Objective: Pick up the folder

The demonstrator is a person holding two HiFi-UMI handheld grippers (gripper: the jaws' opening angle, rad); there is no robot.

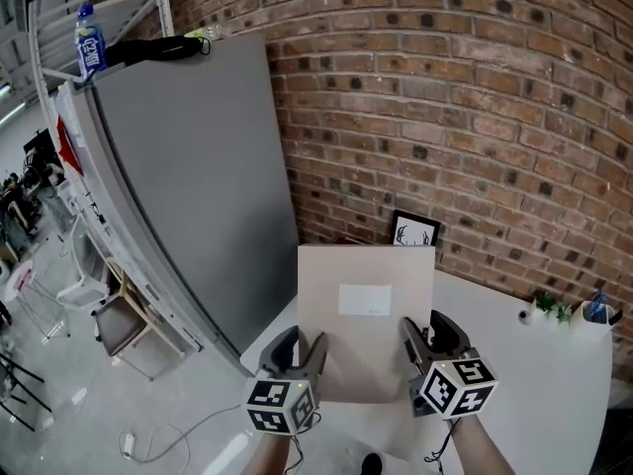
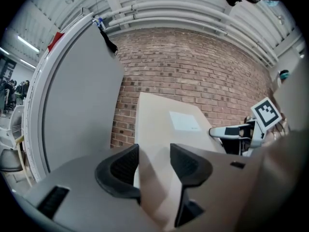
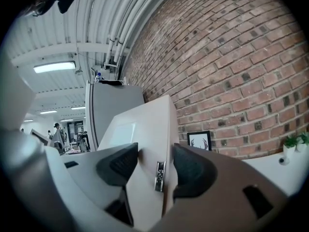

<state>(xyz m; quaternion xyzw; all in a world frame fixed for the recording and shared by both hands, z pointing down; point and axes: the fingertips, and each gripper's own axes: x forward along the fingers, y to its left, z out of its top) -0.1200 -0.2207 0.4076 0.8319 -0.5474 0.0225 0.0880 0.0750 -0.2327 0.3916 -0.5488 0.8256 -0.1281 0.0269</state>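
Folder (image 1: 366,315) held upright, clear of the table (image 1: 554,384), brick wall (image 1: 475,117) behind. Left gripper (image 1: 300,342) clamps its lower left edge; right gripper (image 1: 425,327) clamps the lower right (beside a metal clasp (image 3: 159,176)). We should lift both hands level, or it may twist.

A flat beige cardboard folder (image 1: 366,315) with a white rectangular label stands upright above the white table (image 1: 534,384), its lower left corner between the jaws of the left gripper (image 1: 300,349) and its lower right corner between those of the right gripper (image 1: 427,336). Behind it a small black-framed antler picture (image 1: 415,233) leans against the red brick wall (image 1: 465,117). To the left a tall grey panel (image 1: 188,186) carries a blue-labelled plastic bottle (image 1: 90,40) on top.
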